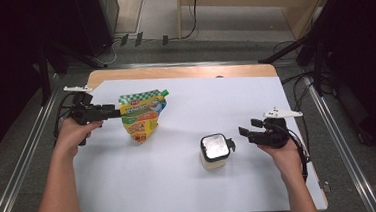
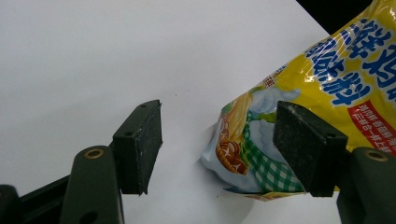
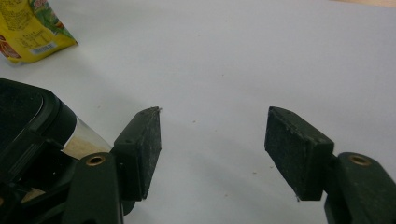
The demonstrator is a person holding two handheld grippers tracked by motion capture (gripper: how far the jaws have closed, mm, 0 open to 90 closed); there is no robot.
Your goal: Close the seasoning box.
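I am holding my left claw (image 1: 112, 111) with its jaws standing apart and nothing pinched between them. In the left gripper view one pad (image 2: 306, 147) is sitting in front of the lower corner of the seasoning pouch (image 2: 327, 93), while the other pad (image 2: 142, 144) is hanging over bare white tabletop (image 2: 116, 56); whether the near pad is brushing the foil I cannot tell. The pouch is lying near the far left of the tabletop, its spout corner pointing away, and I am keeping the claw level beside its edge, probably so it can steady or take the pack by that side.

My right claw (image 1: 243, 132) is also standing apart, gripping nothing. In the right gripper view its pads (image 3: 299, 154) are framing empty sheet, with the jar's black flip lid (image 3: 23, 121) just off to one side. From above, the jar (image 1: 214, 152) is standing upright in the middle-right of the tabletop, and my right claw is hovering just beside its lid tab, touching nothing that I can make out. I judge it is staying close in order to work that lid.
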